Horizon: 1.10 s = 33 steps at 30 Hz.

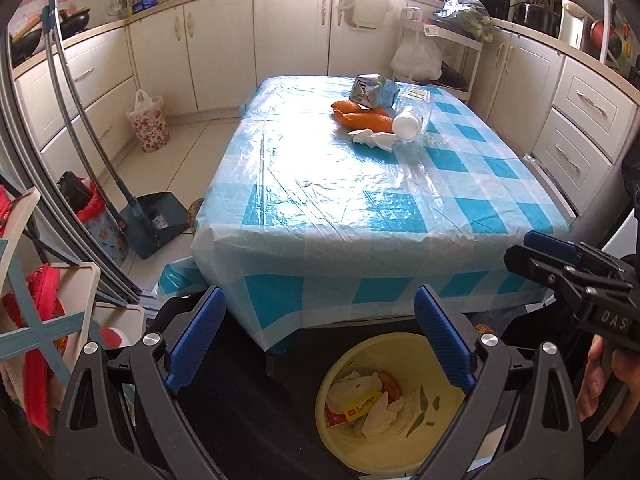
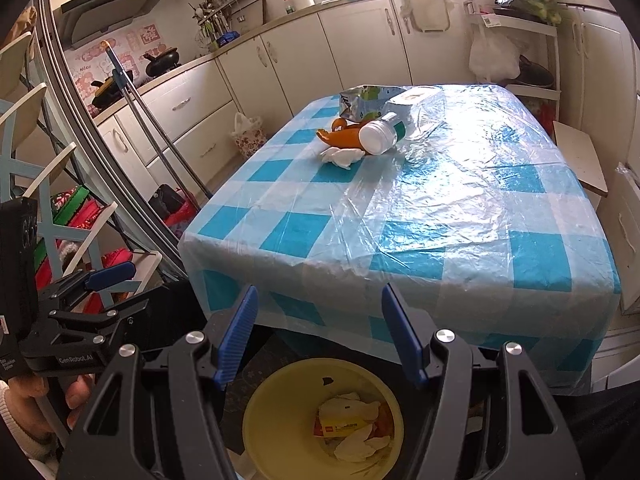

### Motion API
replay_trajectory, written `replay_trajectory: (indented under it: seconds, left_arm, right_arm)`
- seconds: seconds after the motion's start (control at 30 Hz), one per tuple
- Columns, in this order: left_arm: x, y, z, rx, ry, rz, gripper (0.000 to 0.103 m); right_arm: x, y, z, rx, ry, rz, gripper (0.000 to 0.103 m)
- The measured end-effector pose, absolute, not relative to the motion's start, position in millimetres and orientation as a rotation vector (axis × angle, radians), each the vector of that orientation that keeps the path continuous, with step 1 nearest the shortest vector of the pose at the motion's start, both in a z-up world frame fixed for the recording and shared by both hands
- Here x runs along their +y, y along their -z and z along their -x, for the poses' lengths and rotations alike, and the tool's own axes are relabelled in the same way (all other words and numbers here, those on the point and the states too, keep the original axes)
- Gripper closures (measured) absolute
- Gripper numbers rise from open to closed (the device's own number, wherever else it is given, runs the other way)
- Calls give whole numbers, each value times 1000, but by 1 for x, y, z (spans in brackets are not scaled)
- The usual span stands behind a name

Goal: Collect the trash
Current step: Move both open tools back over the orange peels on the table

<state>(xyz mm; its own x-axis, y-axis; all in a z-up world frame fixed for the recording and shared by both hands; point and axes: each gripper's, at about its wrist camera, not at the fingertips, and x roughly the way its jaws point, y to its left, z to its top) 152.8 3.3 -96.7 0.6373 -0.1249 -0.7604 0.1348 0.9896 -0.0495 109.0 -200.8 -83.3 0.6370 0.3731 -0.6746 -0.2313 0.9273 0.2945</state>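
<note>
Trash lies at the far end of the blue-checked table [image 1: 320, 184]: a crumpled carton [image 1: 374, 90], orange peels [image 1: 364, 118], a white tissue [image 1: 372, 139] and a clear plastic bottle [image 1: 412, 116] on its side. They also show in the right wrist view: carton [image 2: 366, 100], peels [image 2: 344, 136], tissue [image 2: 342, 156], bottle [image 2: 396, 124]. A yellow bin [image 1: 424, 408] [image 2: 280, 420] with tissues and a yellow wrapper stands on the floor below both grippers. My left gripper [image 1: 320, 336] and right gripper [image 2: 320, 332] are open and empty, near the table's front edge.
Cabinets line the walls. A dustpan [image 1: 156, 220] and broom handle [image 1: 76, 112] stand left of the table. A floral bag [image 1: 148, 128] sits on the floor. A white cart [image 1: 448, 52] with bags stands behind the table. A rack [image 1: 32, 280] is at the left.
</note>
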Motion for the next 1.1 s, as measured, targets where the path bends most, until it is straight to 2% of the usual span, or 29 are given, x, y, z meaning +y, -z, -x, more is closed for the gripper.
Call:
replay_trajectory:
  seconds: [0.33, 0.73, 0.9, 1.0, 1.07, 1.1]
  left_arm:
    - [35, 111, -180, 872, 44, 110, 10]
    - [70, 120, -205, 853, -50, 207, 10]
    - [84, 117, -217, 831, -72, 238, 10]
    - [86, 113, -233, 819, -61, 240, 10]
    - [82, 110, -248, 813, -36, 233, 9]
    - [78, 108, -257, 816, -14, 228, 9]
  right_arm:
    - [-179, 73, -136, 807, -415, -67, 41]
    - [-125, 66, -255, 785, -524, 89, 43]
    - [-109, 92, -299, 829, -479, 168, 50]
    - [-109, 109, -313, 883, -463, 184, 60]
    - [-112, 118, -314, 924, -476, 185, 82]
    - [-115, 121, -311, 939, -489, 180, 83]
